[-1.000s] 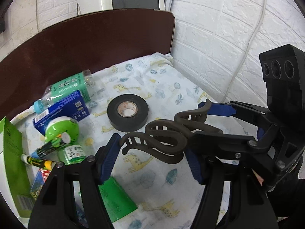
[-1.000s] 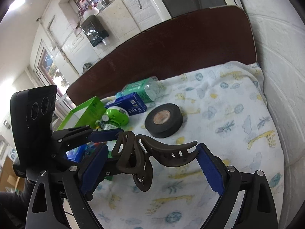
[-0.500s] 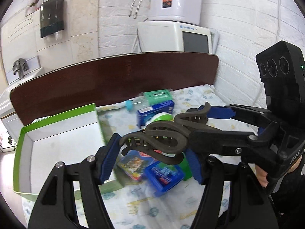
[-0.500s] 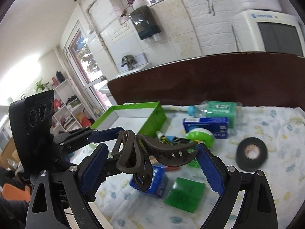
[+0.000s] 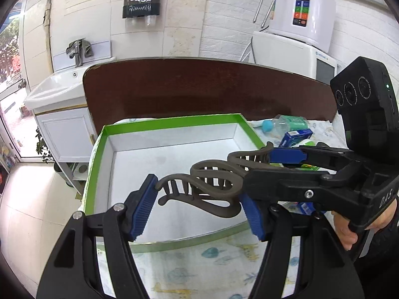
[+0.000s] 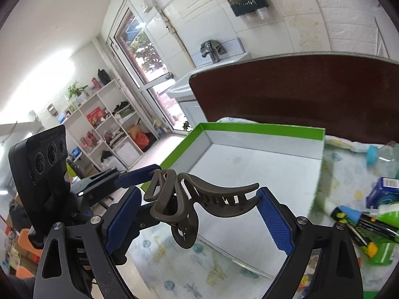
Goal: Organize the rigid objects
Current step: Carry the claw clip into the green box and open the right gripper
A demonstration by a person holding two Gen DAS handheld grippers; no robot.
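Since a second ago both grippers have swung away from the tape roll and the clutter of small items, and the hair clip they carry between them now hangs over the open green box instead of the bare cloth.

Left wrist view: the left gripper [image 5: 197, 208] has its blue pads pressed on the two ends of the brown hair clip [image 5: 202, 186], one pad at the curled tip, the other at the hinge end. The right gripper [image 5: 286, 155] reaches in from the right, its fingers closed around the clip's far end, with a hand [image 5: 349, 226] behind it. Below lies the green box [image 5: 99, 149], white inside and holding nothing. Only this view shows a clear bottle [image 5: 286, 124] lying beyond the box's far corner, and a white appliance [image 5: 301, 17] on the wall side.

Right wrist view: the right gripper [image 6: 199, 214] pinches the hair clip [image 6: 212, 196] across its length, and the left gripper [image 6: 139, 177] comes in from the left onto the clip's looped handles, though how firmly it bites there is hard to judge. The box [image 6: 261, 128] sits just behind. Only here do shelves [image 6: 104, 124] and markers [image 6: 361, 226] on the patterned cloth [image 6: 212, 271] appear, the markers lying outside the box.
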